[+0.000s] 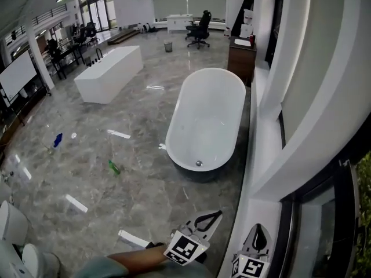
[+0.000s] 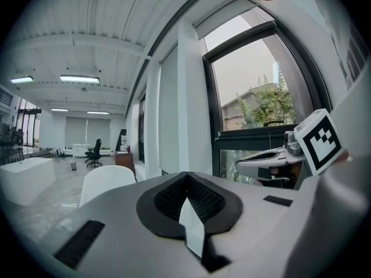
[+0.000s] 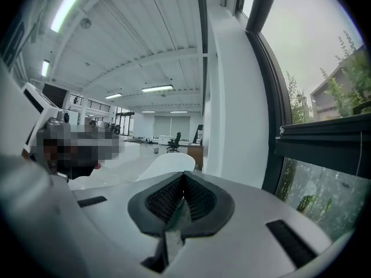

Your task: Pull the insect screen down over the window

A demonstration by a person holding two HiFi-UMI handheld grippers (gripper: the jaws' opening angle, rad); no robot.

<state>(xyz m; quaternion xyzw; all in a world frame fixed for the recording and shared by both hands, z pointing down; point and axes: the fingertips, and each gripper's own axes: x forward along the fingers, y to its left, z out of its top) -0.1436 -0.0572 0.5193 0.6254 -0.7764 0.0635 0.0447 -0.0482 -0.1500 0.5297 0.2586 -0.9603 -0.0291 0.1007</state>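
Open-plan hall, part bathroom showroom, part office.
Polished marble floor [image 1: 133, 126]; oval bathtub [image 1: 206, 120] and rectangular tub [image 1: 110, 73] standing free; office chair [image 1: 199, 29], whiteboard [image 1: 17, 74], ceiling strip lights [image 2: 78, 79], tall window [image 2: 261, 97].

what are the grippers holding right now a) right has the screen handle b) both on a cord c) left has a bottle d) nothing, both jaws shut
D: the left gripper and the right gripper each show their jaws closed together with nothing between them.
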